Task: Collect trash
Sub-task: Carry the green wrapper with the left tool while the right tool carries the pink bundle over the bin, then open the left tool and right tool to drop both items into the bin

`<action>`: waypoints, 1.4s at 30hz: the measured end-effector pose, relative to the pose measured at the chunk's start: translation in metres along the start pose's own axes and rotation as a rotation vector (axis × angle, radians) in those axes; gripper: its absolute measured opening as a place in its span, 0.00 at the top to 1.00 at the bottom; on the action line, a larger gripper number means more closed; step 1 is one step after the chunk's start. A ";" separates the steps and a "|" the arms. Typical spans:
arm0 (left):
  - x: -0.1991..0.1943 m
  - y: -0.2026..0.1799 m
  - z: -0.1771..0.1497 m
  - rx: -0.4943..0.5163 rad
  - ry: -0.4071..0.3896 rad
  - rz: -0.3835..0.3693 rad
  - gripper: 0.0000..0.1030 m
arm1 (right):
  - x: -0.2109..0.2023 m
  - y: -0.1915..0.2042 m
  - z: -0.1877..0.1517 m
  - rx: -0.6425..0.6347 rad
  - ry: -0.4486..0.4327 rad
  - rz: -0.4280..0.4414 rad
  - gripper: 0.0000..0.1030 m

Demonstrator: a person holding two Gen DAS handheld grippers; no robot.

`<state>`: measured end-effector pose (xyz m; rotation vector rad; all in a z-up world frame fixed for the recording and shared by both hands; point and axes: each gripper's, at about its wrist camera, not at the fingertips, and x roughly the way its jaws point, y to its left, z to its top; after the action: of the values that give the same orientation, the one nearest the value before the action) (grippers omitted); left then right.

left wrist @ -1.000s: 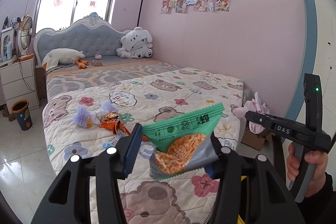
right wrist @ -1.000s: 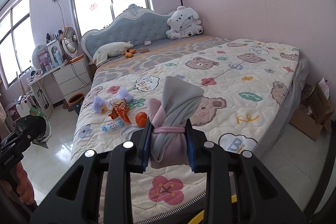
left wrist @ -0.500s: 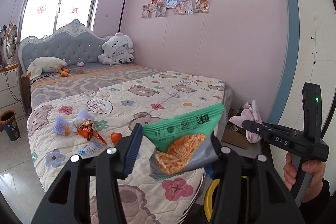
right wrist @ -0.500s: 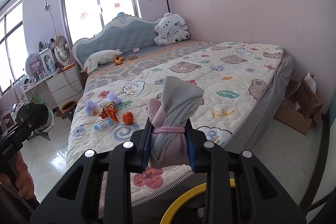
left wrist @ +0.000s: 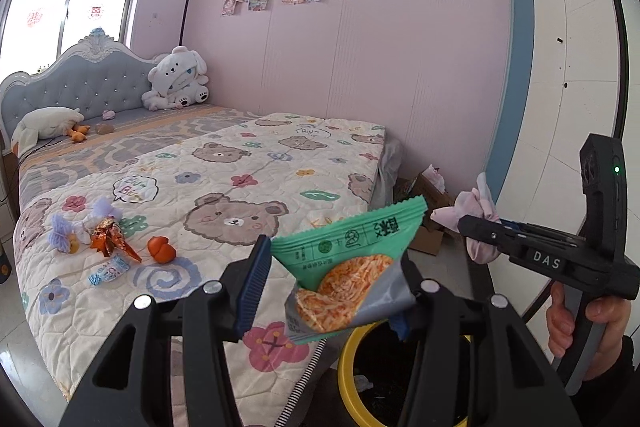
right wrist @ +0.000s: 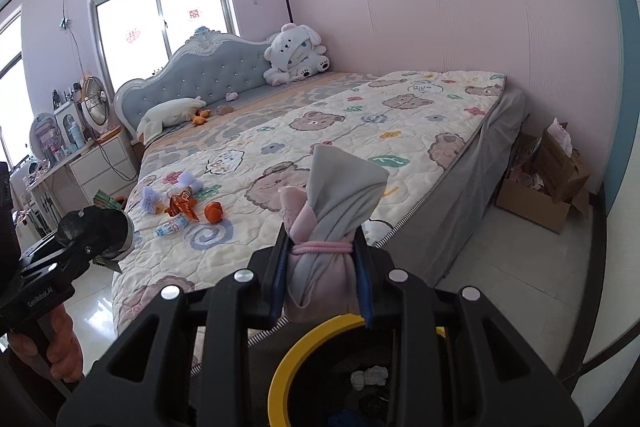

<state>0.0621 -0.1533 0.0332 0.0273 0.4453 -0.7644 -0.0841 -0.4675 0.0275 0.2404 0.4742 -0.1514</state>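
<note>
My left gripper (left wrist: 332, 281) pinches the light, crinkly snack packet (left wrist: 348, 267) by its edges, my right gripper (right wrist: 322, 277) clamps the soft tied bundle (right wrist: 328, 223) at its band, yellow-rimmed bin (right wrist: 280, 379) at six o'clock.

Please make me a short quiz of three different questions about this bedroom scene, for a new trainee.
1. True or false: the left gripper holds a green snack packet.
2. What does the right gripper hold? A) a bottle B) a pink and grey cloth bundle C) an orange
3. Fill in: the bin below both grippers has a ____ rim.

Key: 1 true; 2 B; 3 yellow.
</note>
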 end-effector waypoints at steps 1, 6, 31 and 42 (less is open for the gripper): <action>0.003 -0.004 -0.002 0.007 0.008 -0.005 0.53 | -0.002 -0.004 -0.002 0.004 0.002 -0.006 0.73; 0.020 -0.017 -0.010 0.020 0.051 -0.032 0.53 | -0.009 -0.018 -0.013 0.028 0.020 -0.026 0.73; 0.084 -0.068 -0.058 0.088 0.247 -0.094 0.53 | -0.001 -0.079 -0.075 0.178 0.131 -0.028 0.73; 0.098 -0.073 -0.070 0.055 0.330 -0.134 0.53 | 0.002 -0.089 -0.084 0.198 0.152 -0.027 0.71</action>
<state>0.0485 -0.2589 -0.0593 0.1786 0.7448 -0.9079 -0.1363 -0.5309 -0.0625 0.4414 0.6142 -0.2079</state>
